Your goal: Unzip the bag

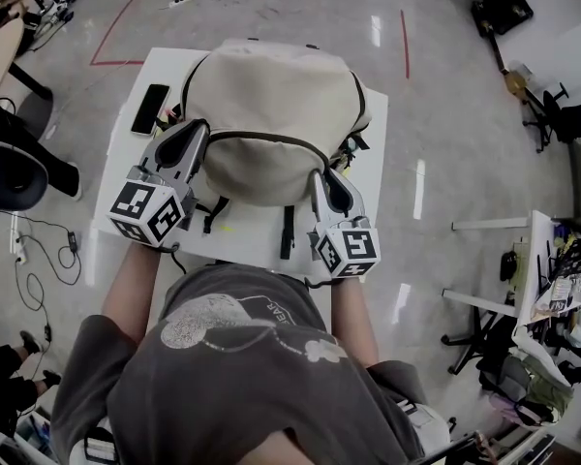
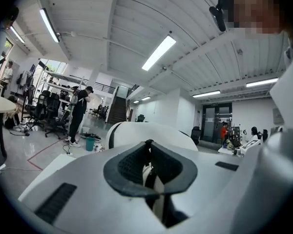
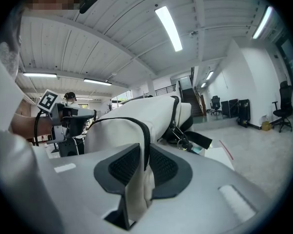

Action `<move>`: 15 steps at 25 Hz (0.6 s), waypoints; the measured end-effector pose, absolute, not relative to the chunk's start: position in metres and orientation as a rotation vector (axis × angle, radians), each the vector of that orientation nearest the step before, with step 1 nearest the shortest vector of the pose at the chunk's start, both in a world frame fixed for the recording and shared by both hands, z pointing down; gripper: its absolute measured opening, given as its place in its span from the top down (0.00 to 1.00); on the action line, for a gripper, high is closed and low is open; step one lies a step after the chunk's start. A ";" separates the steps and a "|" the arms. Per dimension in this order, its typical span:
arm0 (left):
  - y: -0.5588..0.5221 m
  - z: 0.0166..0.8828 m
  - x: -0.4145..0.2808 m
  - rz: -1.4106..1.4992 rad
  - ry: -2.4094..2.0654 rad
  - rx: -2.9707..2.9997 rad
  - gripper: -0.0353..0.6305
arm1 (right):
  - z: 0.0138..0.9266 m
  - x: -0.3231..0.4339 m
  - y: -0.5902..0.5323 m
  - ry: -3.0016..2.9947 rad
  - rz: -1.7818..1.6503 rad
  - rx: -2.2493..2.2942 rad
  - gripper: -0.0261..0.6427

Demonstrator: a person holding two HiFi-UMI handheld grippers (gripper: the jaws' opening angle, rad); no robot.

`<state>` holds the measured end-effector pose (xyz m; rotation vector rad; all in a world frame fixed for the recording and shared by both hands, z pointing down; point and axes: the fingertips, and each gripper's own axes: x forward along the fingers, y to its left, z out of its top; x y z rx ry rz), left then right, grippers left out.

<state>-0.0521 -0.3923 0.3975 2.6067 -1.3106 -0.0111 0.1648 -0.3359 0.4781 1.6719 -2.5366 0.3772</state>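
Inside the right tool (image 3: 144, 152), the bag (image 3: 132, 116)

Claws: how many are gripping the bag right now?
2. The left claw pinches the zipper at the bag's left side; the right claw clamps the bag at its front right.

bag (image 1: 271, 114) on table (image 1: 247, 228), likely phone (image 1: 151, 109) left
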 end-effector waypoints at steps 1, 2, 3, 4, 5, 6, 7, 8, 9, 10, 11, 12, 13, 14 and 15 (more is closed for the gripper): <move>-0.393 0.395 -0.047 -0.001 -1.294 2.622 0.89 | 0.478 0.165 -0.336 -2.535 0.378 1.673 0.86; -0.394 0.393 -0.042 0.012 -1.276 2.638 0.89 | 0.478 0.165 -0.336 -2.535 0.379 1.673 0.86; -0.395 0.390 -0.036 0.028 -1.260 2.654 0.89 | 0.478 0.165 -0.336 -2.534 0.379 1.673 0.86; -0.396 0.388 -0.031 0.044 -1.246 2.668 0.89 | 0.478 0.165 -0.336 -2.535 0.379 1.672 0.86; -0.396 0.386 -0.026 0.060 -1.234 2.682 0.89 | 0.477 0.165 -0.336 -2.535 0.378 1.672 0.86; -0.395 0.384 -0.020 0.069 -1.222 2.693 0.89 | 0.477 0.165 -0.336 -2.535 0.379 1.672 0.86; -0.395 0.383 -0.014 0.069 -1.207 2.699 0.89 | 0.476 0.165 -0.336 -2.535 0.379 1.672 0.86; -0.394 0.382 -0.009 0.063 -1.191 2.702 0.89 | 0.477 0.165 -0.335 -2.535 0.380 1.673 0.86; -0.393 0.381 -0.003 0.056 -1.176 2.704 0.89 | 0.477 0.165 -0.335 -2.536 0.381 1.673 0.86; -0.393 0.381 0.003 0.054 -1.164 2.708 0.89 | 0.477 0.165 -0.335 -2.536 0.381 1.672 0.86; -0.393 0.381 0.008 0.058 -1.154 2.715 0.89 | 0.478 0.165 -0.335 -2.537 0.380 1.671 0.86; -0.393 0.382 0.013 0.072 -1.146 2.728 0.89 | 0.478 0.166 -0.336 -2.537 0.379 1.669 0.86; -0.393 0.382 0.019 0.093 -1.139 2.745 0.89 | 0.479 0.166 -0.336 -2.538 0.379 1.667 0.86; -0.392 0.382 0.024 0.114 -1.129 2.762 0.89 | 0.479 0.166 -0.336 -2.539 0.379 1.666 0.86; -0.390 0.382 0.029 0.124 -1.110 2.773 0.89 | 0.480 0.166 -0.336 -2.540 0.381 1.666 0.86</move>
